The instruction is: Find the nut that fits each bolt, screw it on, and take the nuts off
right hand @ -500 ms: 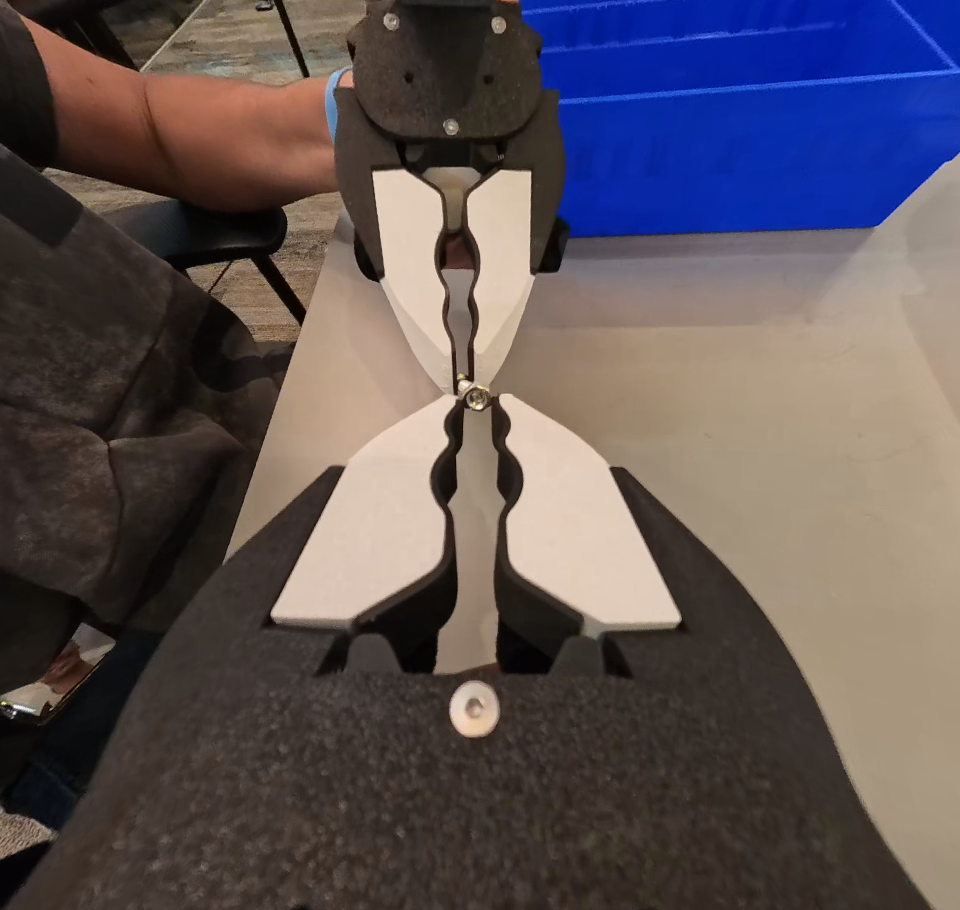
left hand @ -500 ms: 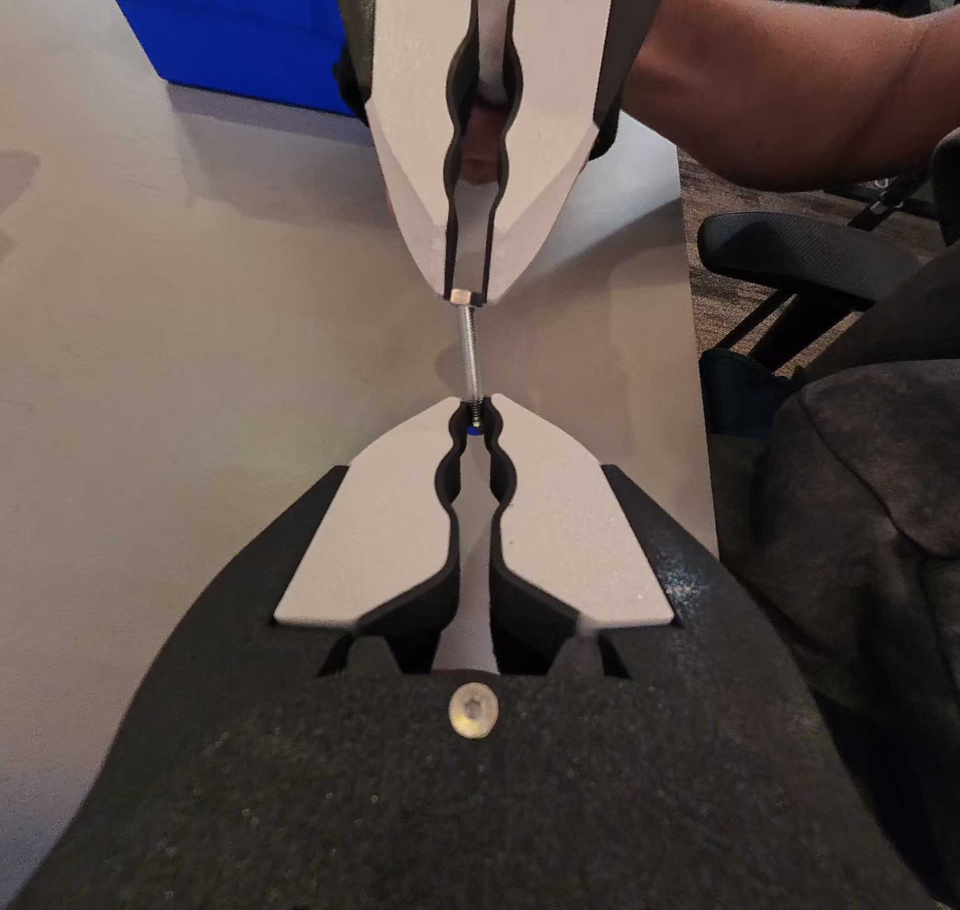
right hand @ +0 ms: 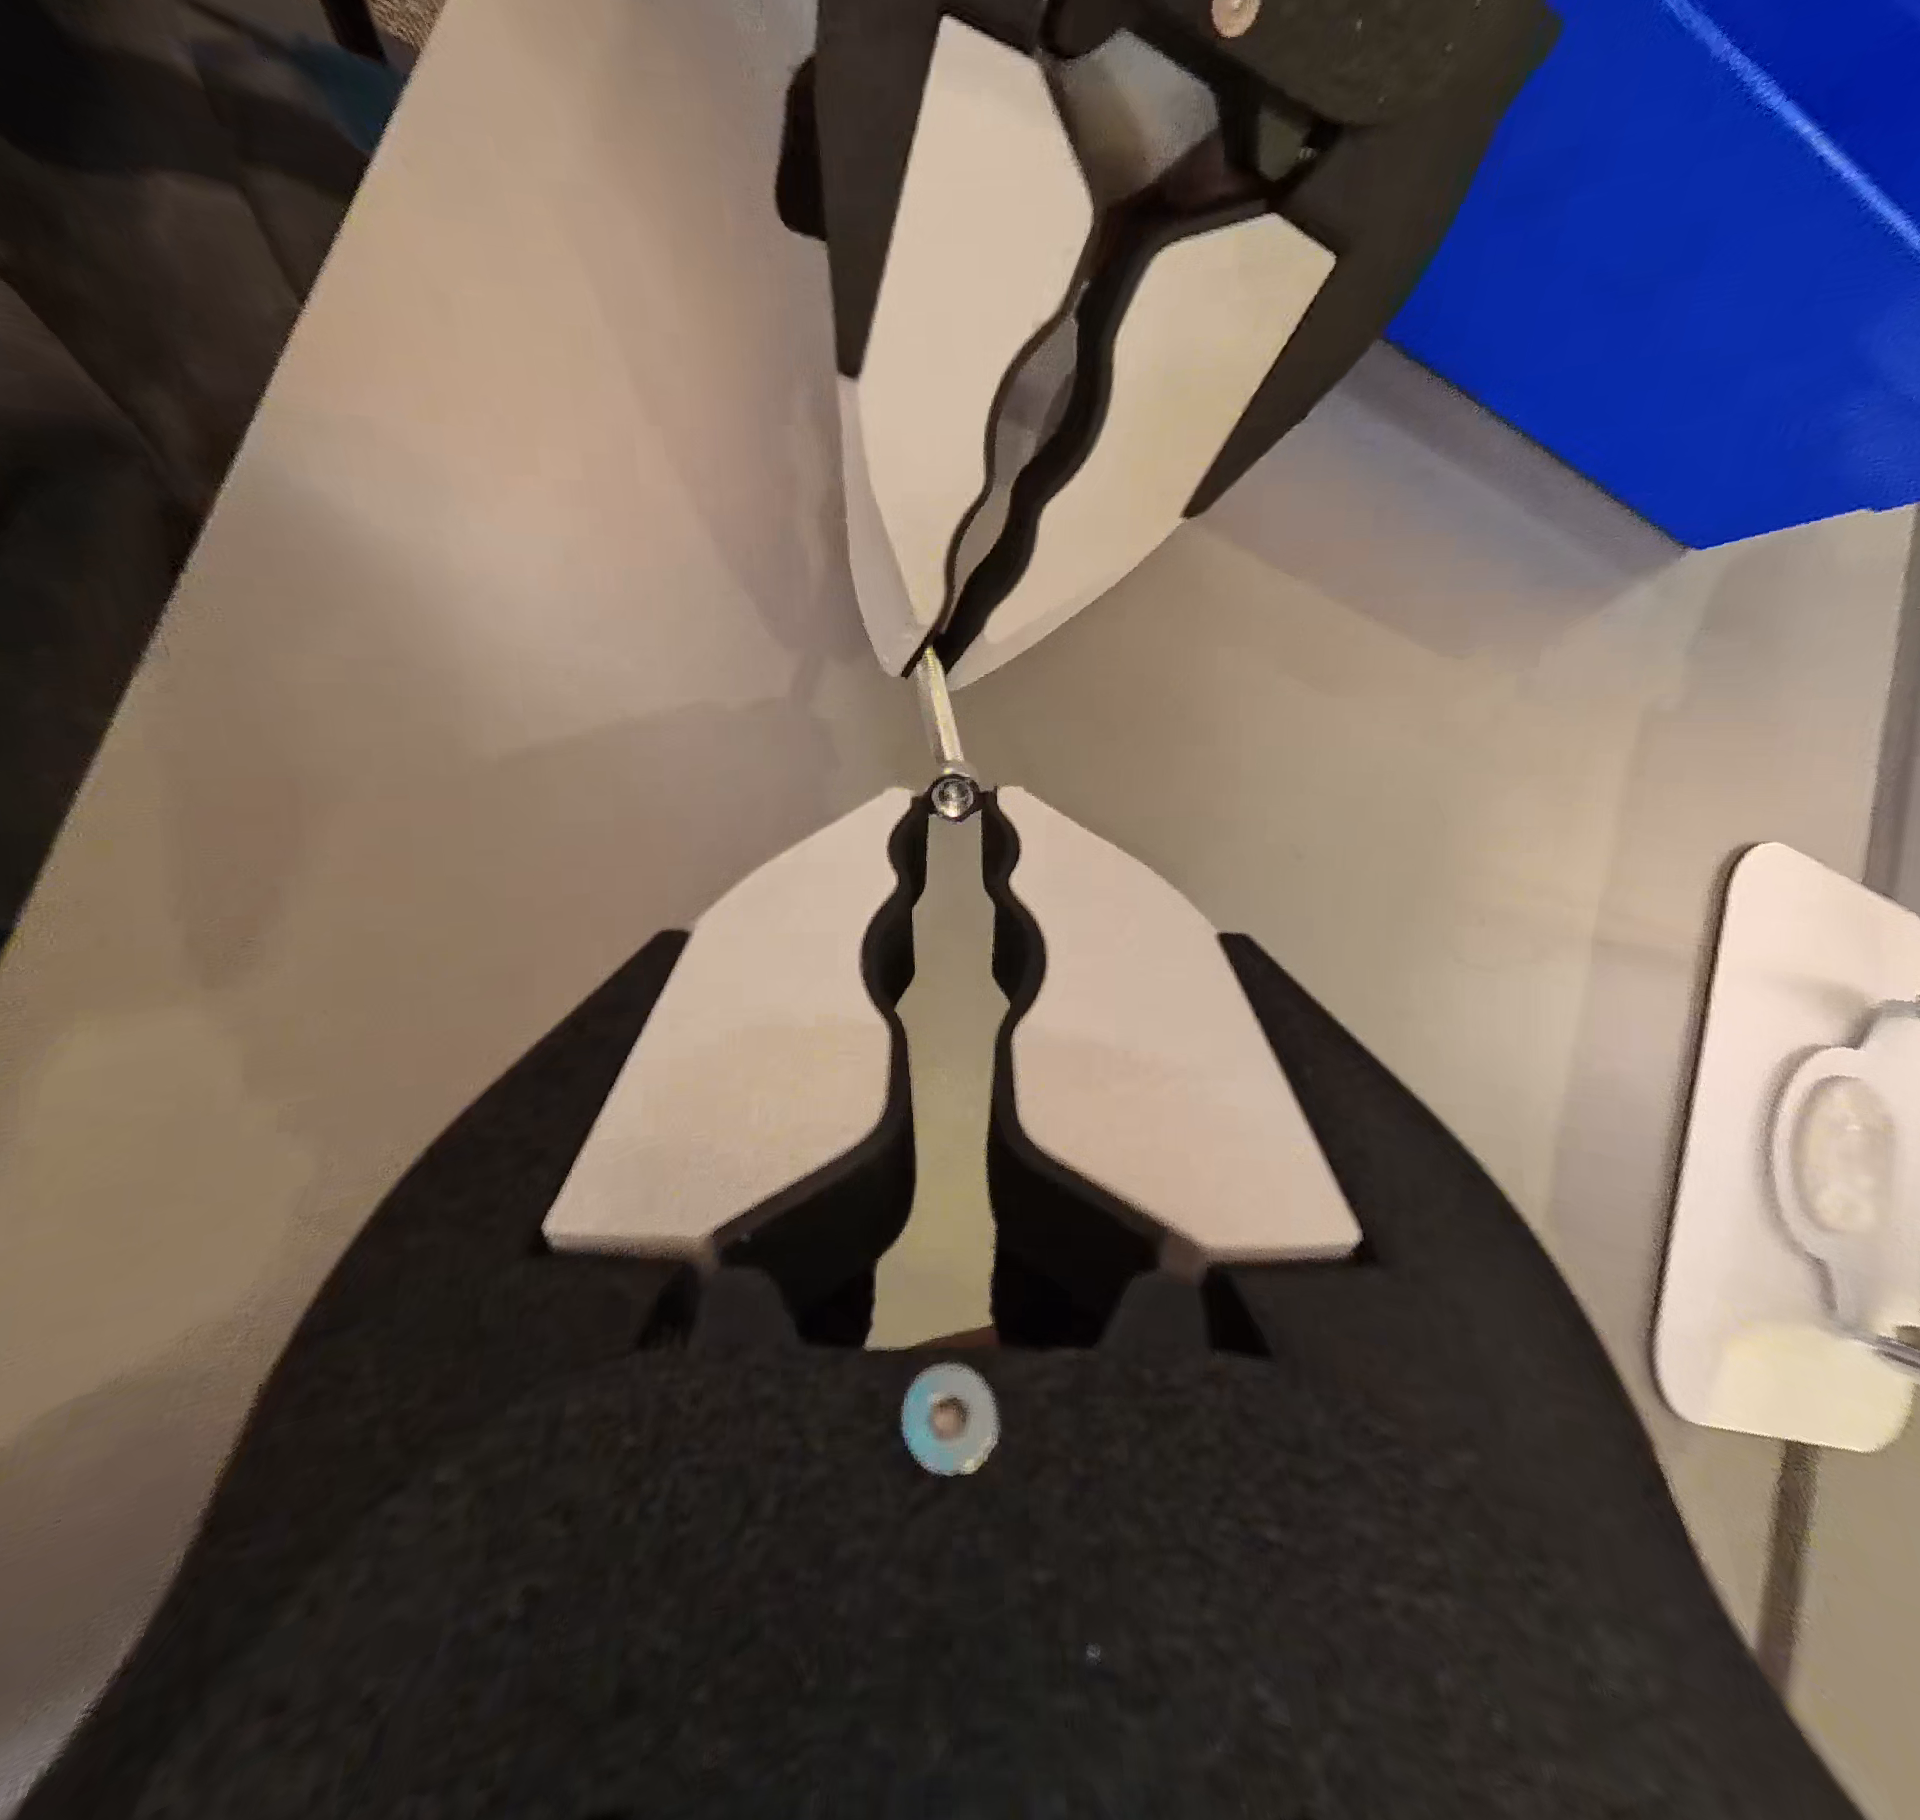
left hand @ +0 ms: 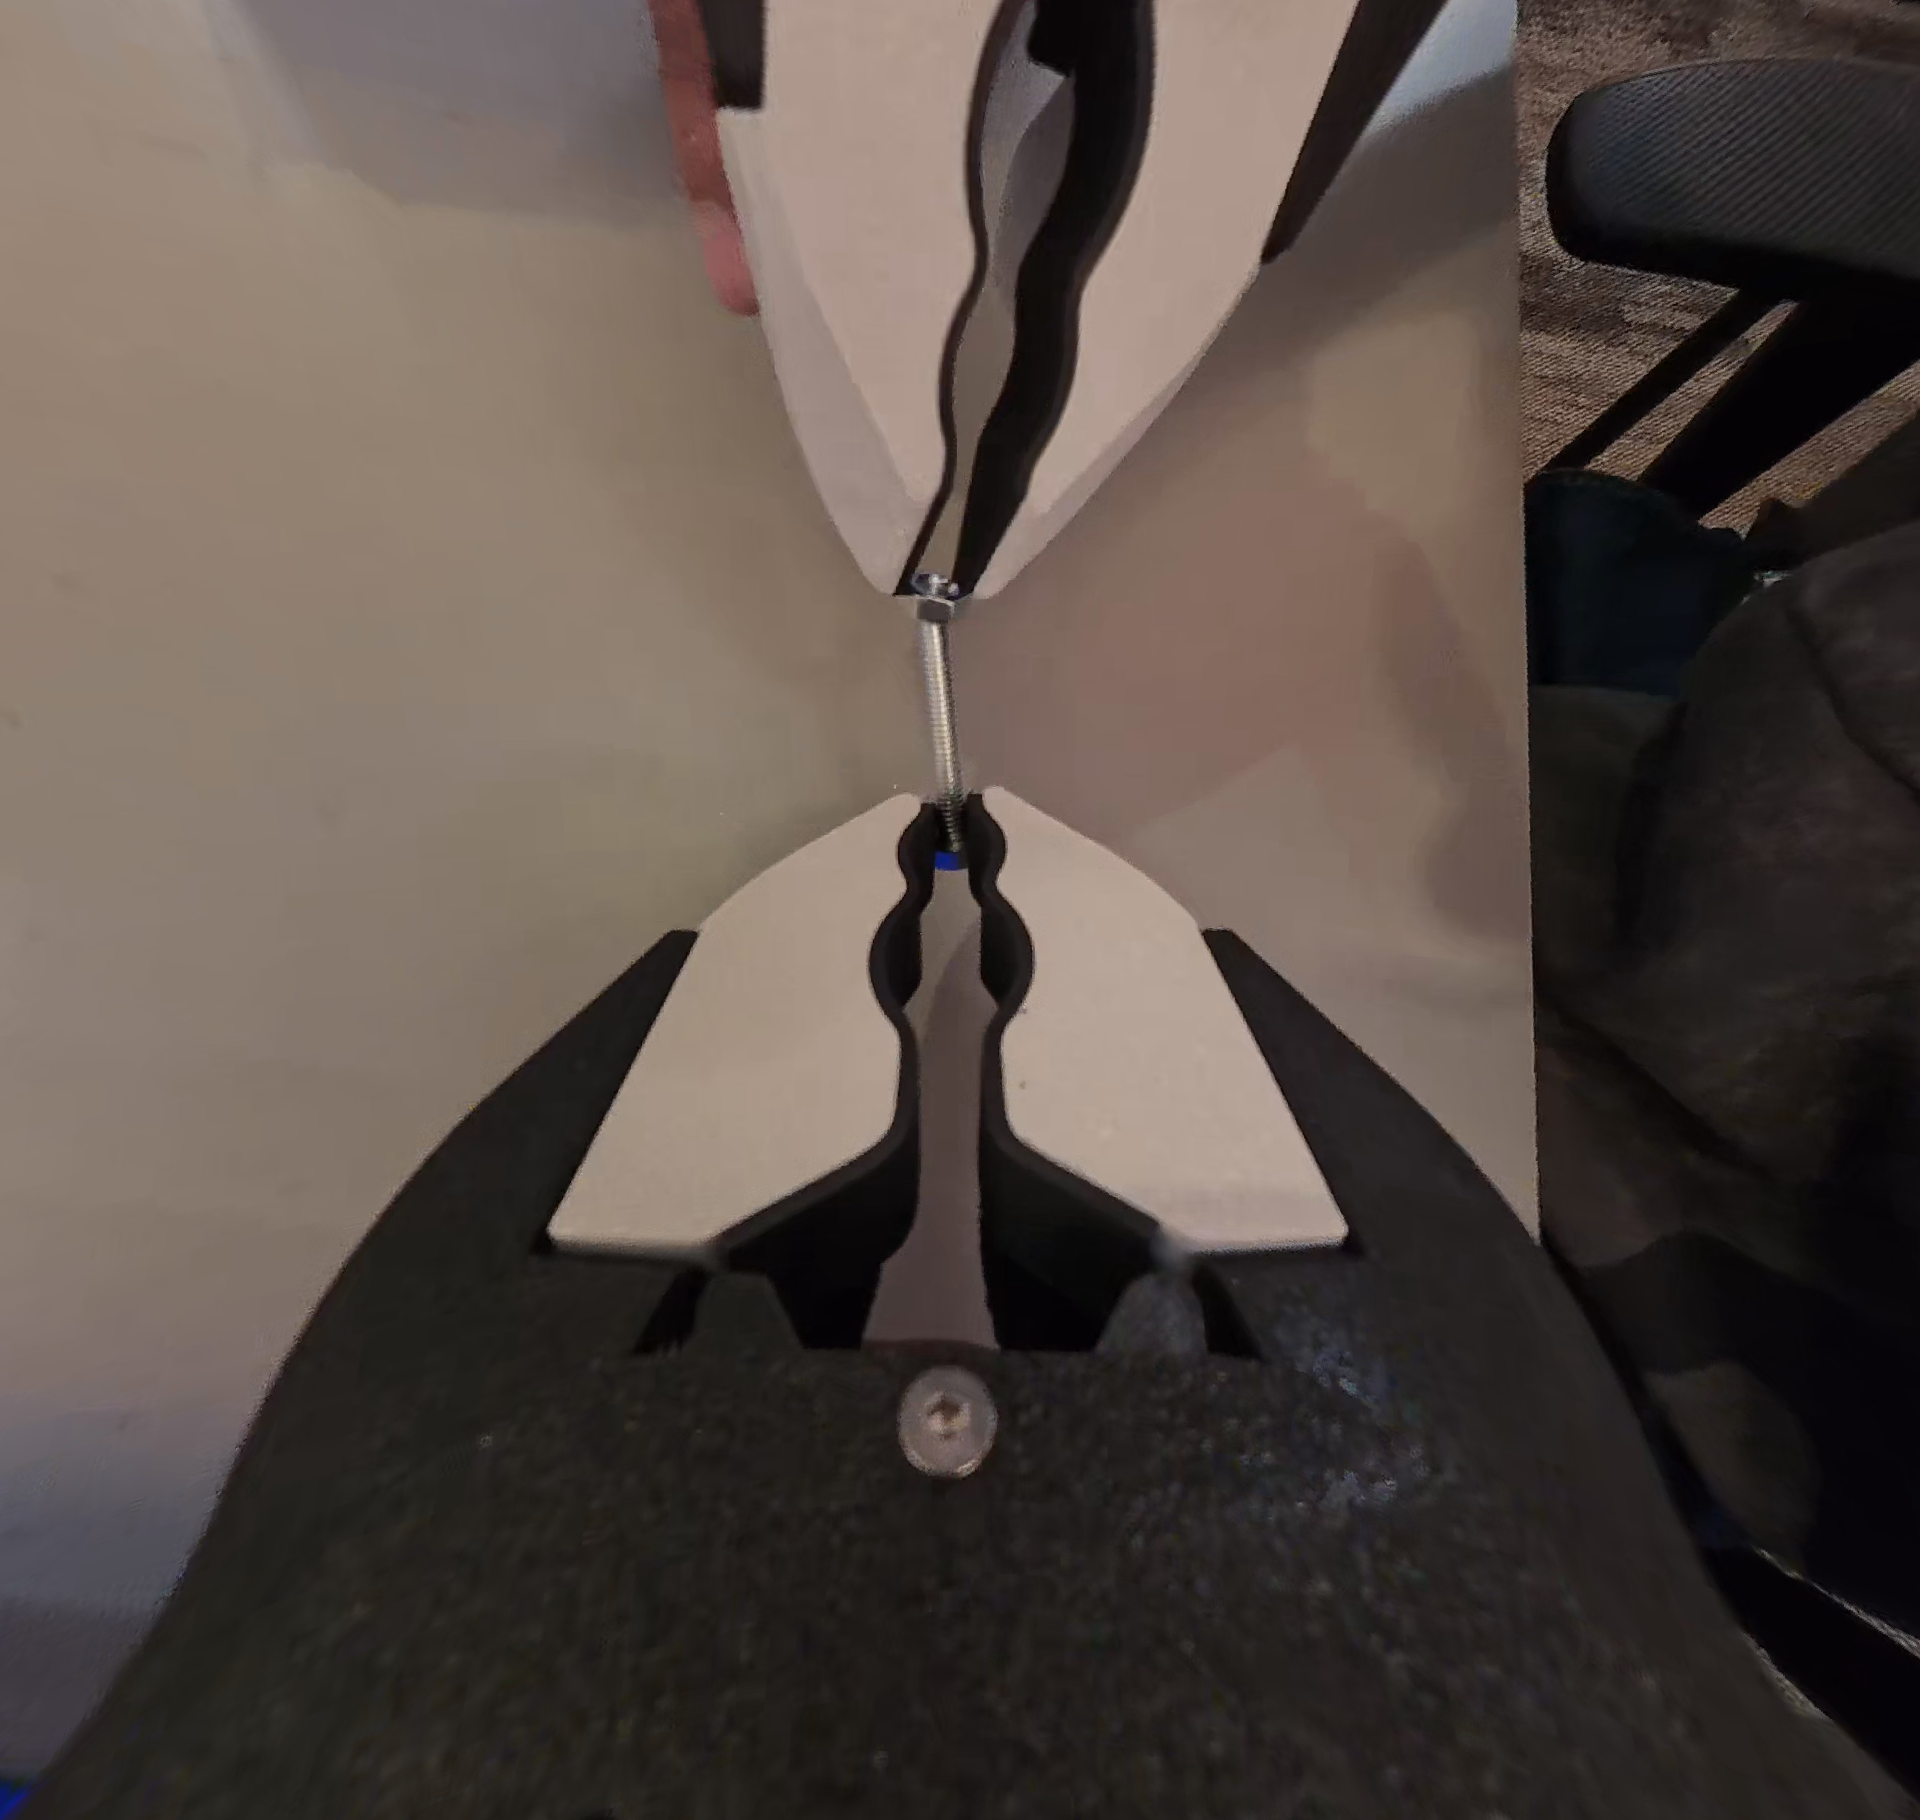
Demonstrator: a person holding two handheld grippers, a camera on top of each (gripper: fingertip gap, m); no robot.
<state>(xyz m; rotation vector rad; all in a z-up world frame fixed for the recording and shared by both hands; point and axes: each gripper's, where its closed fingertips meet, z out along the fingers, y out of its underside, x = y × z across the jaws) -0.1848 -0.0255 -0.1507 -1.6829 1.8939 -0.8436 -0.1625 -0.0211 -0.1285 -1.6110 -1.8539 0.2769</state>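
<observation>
The pale counter (left hand: 416, 627) fills most of both views, with a blue bin (right hand: 1714, 264) at the upper right of the right wrist view and a white plate with a clear fitting (right hand: 1787, 1178) at its right edge. Above the counter the two tools meet tip to tip at frame centre. The left tool (left hand: 948, 814), rising from the bottom of its own view, is clamped on the lower end of a thin threaded bolt (left hand: 940, 705), so the shank stands free and roughly in line with both tools. The right tool (right hand: 954, 802), seen from its own camera, is closed on a small hex nut (right hand: 953, 796) sitting at the bolt's far end; in the left wrist view that nut shows just under the tips coming down from the top. Holding each part by its end likely keeps the thread clear and the axes aligned for turning. Whether the nut is going on or coming off cannot be told.
</observation>
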